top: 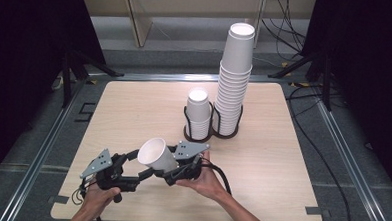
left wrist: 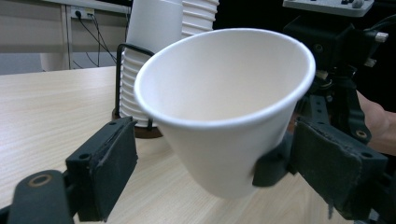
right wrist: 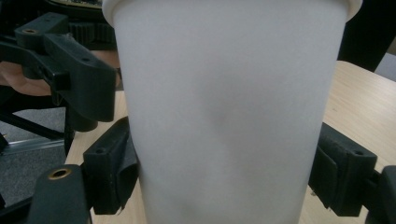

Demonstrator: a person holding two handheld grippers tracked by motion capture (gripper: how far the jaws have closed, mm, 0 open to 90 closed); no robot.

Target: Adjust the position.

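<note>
**Holding one cup between two grippers: slip and crush risks**

Holding was done by the right gripper (top: 170,175): in the right gripper view its jaws sat against both sides of the cup (right wrist: 224,116), clamped on the lower wall. The cup (top: 157,156) hung tilted above the near part of the table (top: 292,159), mouth toward the left and up. The left gripper (top: 131,163) was spread wide; in the left gripper view its pads (left wrist: 105,172) stood apart from the cup (left wrist: 224,107), one on each side, not touching.

Judged risks:
- Grip sat low on a tapered wall. The cup could slide out mouth-first if the clamp eased.
- Thin paper. Too hard a squeeze could buckle the wall; a faint dent already showed mid-wall in the right gripper view.
- If the left gripper closed off-centre, it could knock the cup or twist it in the right jaws.
- Both grippers were close together, so jaw-to-jaw collision was possible.

The short stack (top: 199,115) and tall stack (top: 234,82) stood well apart in their holders.
</note>
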